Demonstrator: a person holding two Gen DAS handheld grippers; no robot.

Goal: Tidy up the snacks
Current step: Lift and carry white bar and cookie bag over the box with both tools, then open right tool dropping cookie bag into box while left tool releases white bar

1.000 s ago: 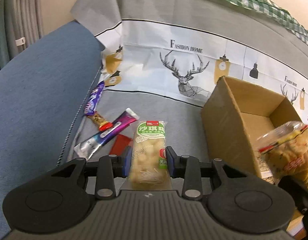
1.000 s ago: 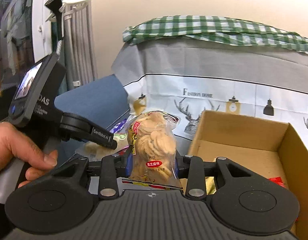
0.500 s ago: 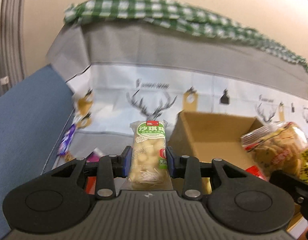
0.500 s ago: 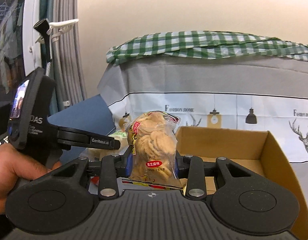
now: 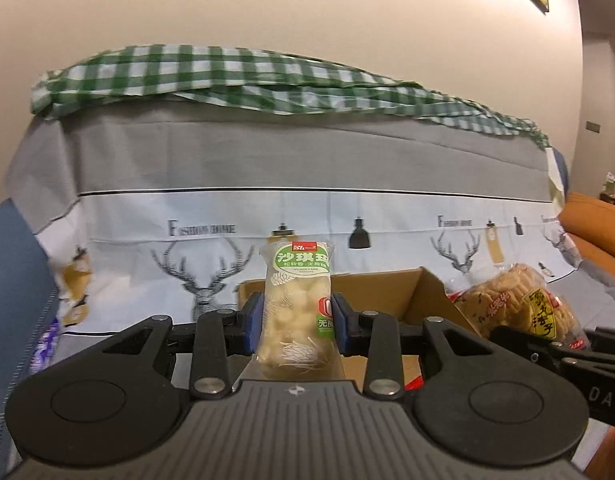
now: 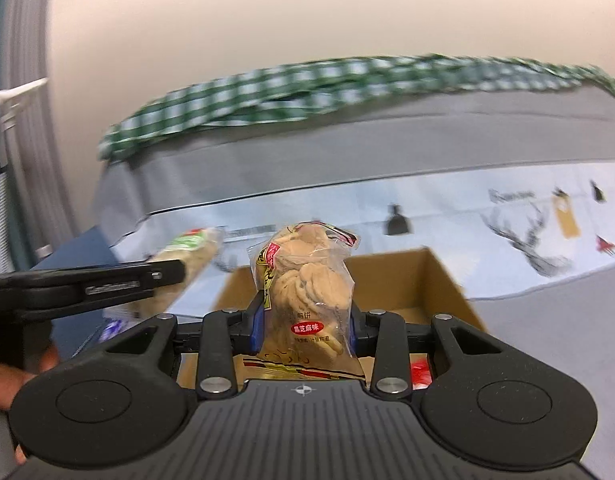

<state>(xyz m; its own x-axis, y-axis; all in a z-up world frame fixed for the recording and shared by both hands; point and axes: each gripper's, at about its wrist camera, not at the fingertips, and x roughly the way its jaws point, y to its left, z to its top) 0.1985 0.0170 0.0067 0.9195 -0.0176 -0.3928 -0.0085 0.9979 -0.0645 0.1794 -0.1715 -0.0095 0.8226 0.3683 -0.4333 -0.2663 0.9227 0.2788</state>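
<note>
My left gripper (image 5: 295, 326) is shut on a green-labelled pale snack pack (image 5: 297, 304), held upright in front of the open cardboard box (image 5: 423, 300). My right gripper (image 6: 305, 326) is shut on a clear bag of sesame biscuits (image 6: 307, 296), held upright before the same box (image 6: 439, 288). In the left wrist view the biscuit bag (image 5: 515, 304) shows at the right. In the right wrist view the green-labelled pack (image 6: 187, 264) shows at the left, beside the box. A red wrapper (image 6: 421, 372) lies inside the box.
The box stands on a sofa covered with a grey and white deer-print cloth (image 5: 211, 216), a green checked cloth (image 5: 235, 76) on its backrest. A purple wrapper (image 5: 47, 340) lies left of the box. An orange cushion (image 5: 595, 224) is at far right.
Both grippers have risen and tilted up with their snacks and moved right toward the box. The loose wrappers on the seat have dropped almost out of the left wrist view.
</note>
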